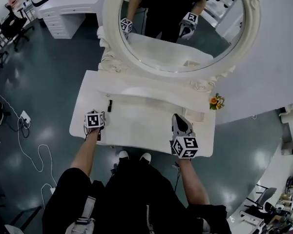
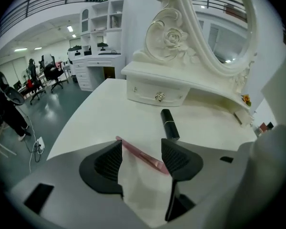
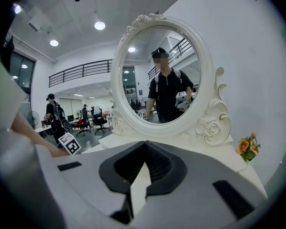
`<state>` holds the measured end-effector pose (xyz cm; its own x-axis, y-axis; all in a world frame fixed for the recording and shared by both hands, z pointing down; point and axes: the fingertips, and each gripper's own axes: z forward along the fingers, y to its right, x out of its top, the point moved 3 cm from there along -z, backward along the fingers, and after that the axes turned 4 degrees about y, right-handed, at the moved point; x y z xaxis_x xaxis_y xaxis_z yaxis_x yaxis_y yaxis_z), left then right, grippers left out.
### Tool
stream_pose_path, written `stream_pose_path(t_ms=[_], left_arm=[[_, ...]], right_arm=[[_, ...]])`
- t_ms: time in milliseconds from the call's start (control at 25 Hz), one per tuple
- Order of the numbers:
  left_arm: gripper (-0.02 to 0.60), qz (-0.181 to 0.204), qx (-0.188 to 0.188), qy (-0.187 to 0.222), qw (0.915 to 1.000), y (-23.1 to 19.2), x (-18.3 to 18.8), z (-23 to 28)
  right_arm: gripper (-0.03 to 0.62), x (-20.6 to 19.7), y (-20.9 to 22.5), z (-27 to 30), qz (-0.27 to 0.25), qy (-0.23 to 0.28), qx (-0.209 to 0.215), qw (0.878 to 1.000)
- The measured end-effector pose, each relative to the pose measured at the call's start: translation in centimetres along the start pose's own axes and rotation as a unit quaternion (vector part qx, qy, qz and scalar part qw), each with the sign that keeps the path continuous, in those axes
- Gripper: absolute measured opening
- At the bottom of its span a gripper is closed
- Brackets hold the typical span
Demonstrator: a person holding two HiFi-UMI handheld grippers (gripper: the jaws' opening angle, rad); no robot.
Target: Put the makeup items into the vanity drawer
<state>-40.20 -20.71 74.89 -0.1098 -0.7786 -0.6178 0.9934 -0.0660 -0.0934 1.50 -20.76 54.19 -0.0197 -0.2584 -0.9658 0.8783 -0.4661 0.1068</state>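
Vanity top (image 1: 136,128): left gripper (image 2: 141,149) fingers apart, pink stick (image 2: 136,150) lying between them, black tube (image 2: 169,124) just beyond. Right gripper (image 3: 144,147) fingers together, empty.

pink stick (image 2: 137,151) slipped behind one pad of the left gripper (image 2: 142,148), that end hidden. in the head view, black tube (image 1: 109,105) too small to identify, and the mirror (image 1: 176,52) was cropped on top.

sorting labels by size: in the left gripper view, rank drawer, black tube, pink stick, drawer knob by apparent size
1. drawer
2. pink stick and black tube: look alike, and the stick is nearer the camera, so unranked
3. drawer knob
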Motion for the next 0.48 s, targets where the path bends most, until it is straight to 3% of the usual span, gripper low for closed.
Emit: stream_pose_path(t_ms=[240,480], left_arm=[[0.255,0.0,0.017,-0.032,0.9993,-0.3,-0.5,1.7],[0.228,0.001,0.021,-0.018,0.9996,-0.4,-0.6,1.6]], right_arm=[[0.006,-0.2,1.8,-1.5,0.01,0.001,-0.031,0.999],[0.006,-0.3,2.4,-1.9,0.021,0.005,-0.042,0.999]])
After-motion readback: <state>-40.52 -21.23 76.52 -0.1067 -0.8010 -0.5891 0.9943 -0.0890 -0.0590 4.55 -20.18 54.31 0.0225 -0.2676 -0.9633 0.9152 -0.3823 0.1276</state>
